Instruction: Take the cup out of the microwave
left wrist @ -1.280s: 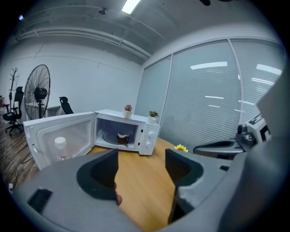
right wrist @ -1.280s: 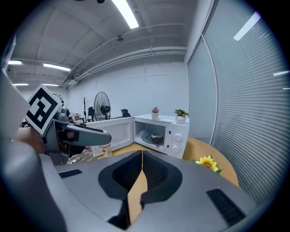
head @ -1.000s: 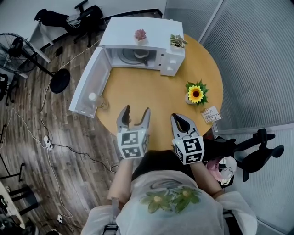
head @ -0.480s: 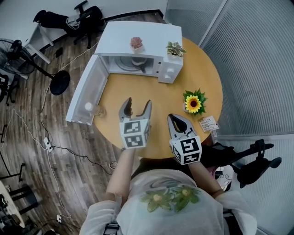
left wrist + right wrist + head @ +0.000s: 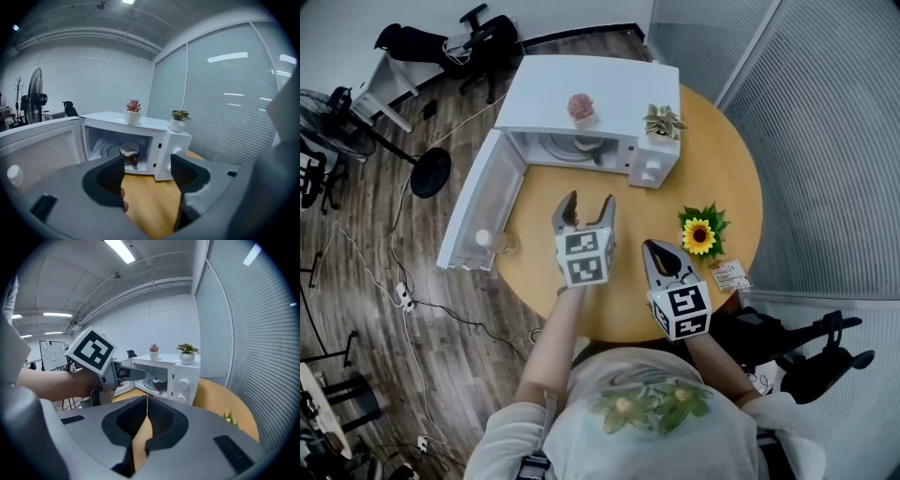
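L gripper [image 5: 588, 201] jaws apart; cup [image 5: 129, 153] dk brown, prob. white-rimmed, inside microwave [image 5: 581, 82].

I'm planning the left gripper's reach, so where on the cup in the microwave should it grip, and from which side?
I'd grip the cup across its round body, below the rim, coming in level through the open front of the microwave. It stands upright on the turntable; walls and roof close off every other side, and the door is swung wide. The open left gripper faces it.
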Action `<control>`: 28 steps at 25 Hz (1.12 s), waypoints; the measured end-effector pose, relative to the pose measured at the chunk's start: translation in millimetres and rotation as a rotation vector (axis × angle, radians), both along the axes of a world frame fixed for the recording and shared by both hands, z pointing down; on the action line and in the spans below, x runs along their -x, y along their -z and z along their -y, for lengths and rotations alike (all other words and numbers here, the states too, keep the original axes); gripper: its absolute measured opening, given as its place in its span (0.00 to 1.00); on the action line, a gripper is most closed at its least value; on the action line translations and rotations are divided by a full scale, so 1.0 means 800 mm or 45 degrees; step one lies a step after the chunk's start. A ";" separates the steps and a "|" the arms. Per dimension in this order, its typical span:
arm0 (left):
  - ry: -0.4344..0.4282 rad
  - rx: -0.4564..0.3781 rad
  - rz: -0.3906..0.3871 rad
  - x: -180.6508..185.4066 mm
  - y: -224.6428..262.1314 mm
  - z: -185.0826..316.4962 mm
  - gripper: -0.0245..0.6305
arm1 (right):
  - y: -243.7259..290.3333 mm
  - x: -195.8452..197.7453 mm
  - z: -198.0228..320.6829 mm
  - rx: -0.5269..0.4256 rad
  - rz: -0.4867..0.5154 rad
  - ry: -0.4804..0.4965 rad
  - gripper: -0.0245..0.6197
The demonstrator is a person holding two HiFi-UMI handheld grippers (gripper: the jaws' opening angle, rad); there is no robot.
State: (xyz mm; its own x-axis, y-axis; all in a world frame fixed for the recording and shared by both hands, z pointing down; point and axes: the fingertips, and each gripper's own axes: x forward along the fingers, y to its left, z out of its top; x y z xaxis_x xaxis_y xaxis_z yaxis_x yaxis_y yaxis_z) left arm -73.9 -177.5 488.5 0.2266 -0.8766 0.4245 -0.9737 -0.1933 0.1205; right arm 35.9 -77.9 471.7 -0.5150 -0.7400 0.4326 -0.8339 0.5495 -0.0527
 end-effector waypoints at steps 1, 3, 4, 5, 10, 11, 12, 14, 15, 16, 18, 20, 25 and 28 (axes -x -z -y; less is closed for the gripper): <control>0.006 0.005 0.003 0.001 -0.003 0.007 0.50 | 0.000 0.000 0.004 0.003 0.000 0.003 0.07; 0.016 0.014 0.009 0.004 -0.009 0.022 0.50 | -0.002 0.000 0.013 0.010 0.006 0.007 0.07; 0.020 0.019 0.013 0.004 -0.012 0.029 0.50 | -0.004 0.000 0.017 0.014 0.010 0.009 0.07; 0.024 0.024 0.018 0.005 -0.015 0.036 0.50 | -0.006 0.000 0.021 0.018 0.013 0.012 0.07; 0.037 0.046 0.039 0.006 -0.032 0.069 0.50 | -0.007 0.001 0.037 0.022 0.015 0.026 0.07; 0.036 0.054 0.044 0.005 -0.035 0.075 0.50 | -0.007 0.000 0.040 0.024 0.014 0.027 0.07; 0.032 0.063 0.048 0.003 -0.039 0.081 0.50 | -0.009 -0.001 0.042 0.027 0.013 0.028 0.07; 0.027 0.084 0.055 0.000 -0.049 0.094 0.50 | -0.012 -0.004 0.048 0.034 0.012 0.026 0.07; 0.026 0.095 0.058 -0.001 -0.054 0.101 0.50 | -0.014 -0.006 0.051 0.039 0.012 0.023 0.07; 0.025 0.105 0.062 -0.002 -0.060 0.107 0.50 | -0.016 -0.007 0.053 0.046 0.014 0.020 0.07; 0.023 0.124 0.070 -0.004 -0.071 0.118 0.50 | -0.021 -0.010 0.059 0.067 0.022 0.011 0.07; 0.018 0.140 0.080 -0.005 -0.080 0.128 0.50 | -0.025 -0.012 0.064 0.088 0.034 0.002 0.07; 0.035 0.159 0.092 -0.004 -0.104 0.153 0.49 | -0.034 -0.008 0.077 0.118 0.038 0.010 0.07; 0.055 0.185 0.076 -0.005 -0.113 0.167 0.48 | -0.038 -0.002 0.086 0.134 0.042 0.021 0.07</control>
